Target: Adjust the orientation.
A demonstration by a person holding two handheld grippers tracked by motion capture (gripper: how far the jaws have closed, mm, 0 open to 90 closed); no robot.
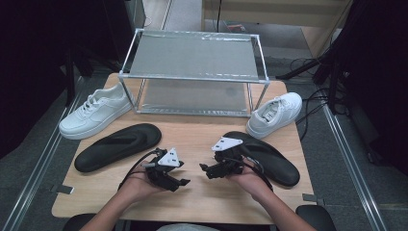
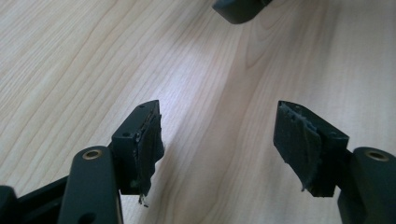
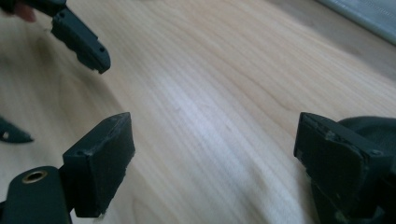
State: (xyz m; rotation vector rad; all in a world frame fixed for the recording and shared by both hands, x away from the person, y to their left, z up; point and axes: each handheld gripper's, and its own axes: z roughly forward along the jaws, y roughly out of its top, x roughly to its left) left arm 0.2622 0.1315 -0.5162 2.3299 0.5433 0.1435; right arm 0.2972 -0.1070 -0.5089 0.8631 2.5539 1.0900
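A person holds both grippers low over the front middle of the wooden table [image 1: 192,137], tips facing each other across a small gap. My left gripper [image 1: 182,175] [image 2: 219,140] is open with bare wood between its jaws. My right gripper [image 1: 206,171] [image 3: 215,149] is open too and holds nothing. A black flip-flop [image 1: 118,146] lies to the left of the left hand. A second black flip-flop [image 1: 276,161] [image 3: 373,123] lies under and beside the right hand. One white sneaker [image 1: 96,111] sits at the table's far left and another white sneaker [image 1: 275,114] at the far right.
A two-shelf metal rack [image 1: 192,53] [image 3: 369,11] stands at the back of the table between the sneakers. Cables trail on the floor to the right. The other gripper's jaw tip [image 2: 238,9] [image 3: 81,39] pokes into each gripper view.
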